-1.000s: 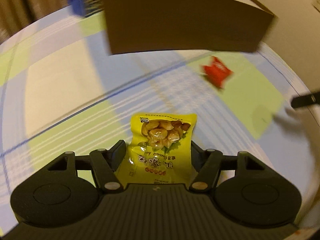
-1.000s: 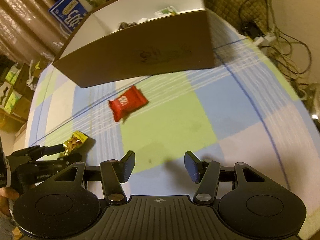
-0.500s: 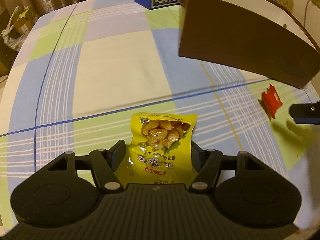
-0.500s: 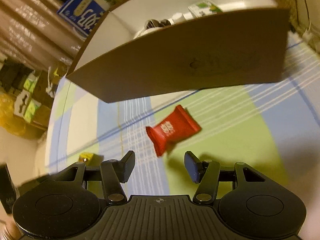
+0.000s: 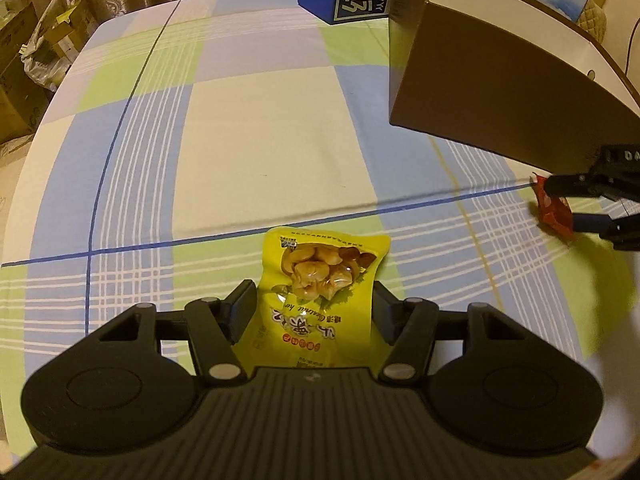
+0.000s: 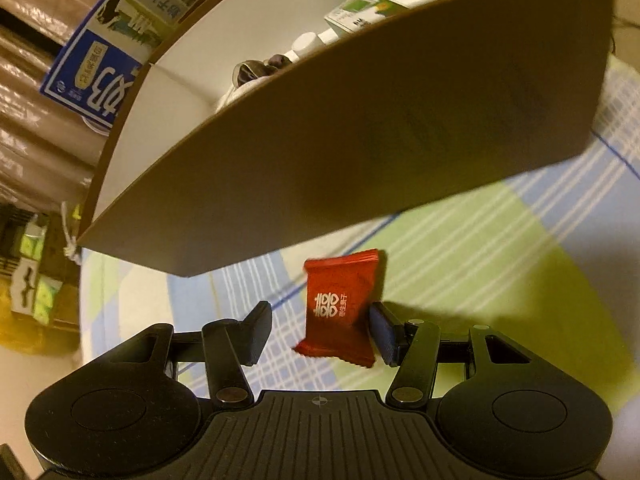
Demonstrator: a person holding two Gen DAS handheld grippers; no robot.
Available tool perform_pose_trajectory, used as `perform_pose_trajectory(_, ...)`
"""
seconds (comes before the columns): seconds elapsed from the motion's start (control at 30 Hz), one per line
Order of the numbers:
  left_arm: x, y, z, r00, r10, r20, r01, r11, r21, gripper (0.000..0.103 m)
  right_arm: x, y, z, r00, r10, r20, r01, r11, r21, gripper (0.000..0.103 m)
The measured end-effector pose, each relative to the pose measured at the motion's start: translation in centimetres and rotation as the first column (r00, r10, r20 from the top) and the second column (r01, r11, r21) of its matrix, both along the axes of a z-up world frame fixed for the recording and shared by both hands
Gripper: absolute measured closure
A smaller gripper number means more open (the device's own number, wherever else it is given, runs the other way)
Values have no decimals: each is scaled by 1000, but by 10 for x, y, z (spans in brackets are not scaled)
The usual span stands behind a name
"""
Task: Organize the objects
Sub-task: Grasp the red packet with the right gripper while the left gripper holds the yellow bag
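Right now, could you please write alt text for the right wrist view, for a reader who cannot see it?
The right gripper, open, straddles a red snack packet lying on a checked tablecloth; one finger is at the packet's edge, the other stands clear. Just beyond is a brown cardboard box, open on top, with a few items inside.

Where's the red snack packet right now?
In the right wrist view the red snack packet lies on the checked tablecloth between the open jaws of the right gripper, close against the right-hand one, just in front of the brown box.
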State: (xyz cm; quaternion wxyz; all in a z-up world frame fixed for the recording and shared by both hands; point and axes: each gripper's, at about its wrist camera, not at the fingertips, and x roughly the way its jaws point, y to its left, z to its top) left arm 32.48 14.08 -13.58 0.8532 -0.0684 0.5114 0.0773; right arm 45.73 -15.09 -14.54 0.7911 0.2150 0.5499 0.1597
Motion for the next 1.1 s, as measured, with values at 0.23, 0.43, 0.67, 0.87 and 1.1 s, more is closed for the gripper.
perform_pose_trajectory(0.23,1,-2,-7,1000,1,-23,-1,1000,-7,46,1,45,2,969,220,112,-181,941,-287,51)
perform_pose_trajectory(0.43,2,-8,-10,999,-16,-31,17,1000,24,46,-12,61,-5,910,377,172,-274,859,-433,64)
perform_pose_trajectory(0.67,4,-6,-9,999,-23,-39,25,999,38,50,-19,53,-6,890,421,173,-325,854,-406,76)
perform_pose_trajectory(0.87,-2,-9,-7,999,-33,-34,34,999,38,56,-45,40,0,883,439,167,-357,858,-368,76)
perform_pose_trajectory(1.1,-24,-32,-3,996,-85,-39,85,996,0,66,-79,11,3,887,439,140,-378,867,-323,76)
